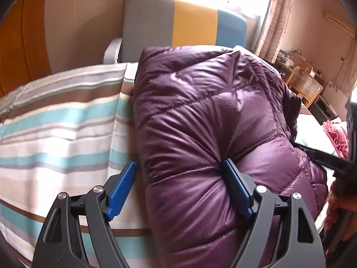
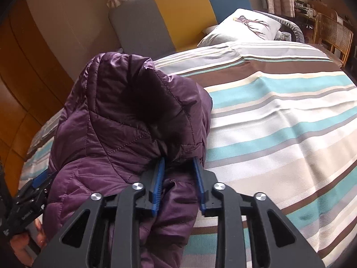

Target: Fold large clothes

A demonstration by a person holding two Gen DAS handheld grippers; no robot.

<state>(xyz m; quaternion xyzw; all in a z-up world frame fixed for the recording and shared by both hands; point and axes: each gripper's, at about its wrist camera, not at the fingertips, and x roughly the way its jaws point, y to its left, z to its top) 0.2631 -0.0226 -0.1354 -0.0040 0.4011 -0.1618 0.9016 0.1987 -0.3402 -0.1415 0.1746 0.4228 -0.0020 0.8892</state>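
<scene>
Purple jacket (image 1: pixel 200 122) folded on striped bedspread (image 1: pixel 55 122). Left gripper (image 1: pixel 178 187) wide open, straddling jacket edge, no clamping. Right gripper (image 2: pixel 178 185) part open, jacket fold between jaws, grip uncertain.

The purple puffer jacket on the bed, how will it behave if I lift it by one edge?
The purple puffer jacket looks floppy: it slumps in soft folds, so it would probably drape. Its glossy shell may slip. The puffy quilting suggests it is light for its bulk.
</scene>
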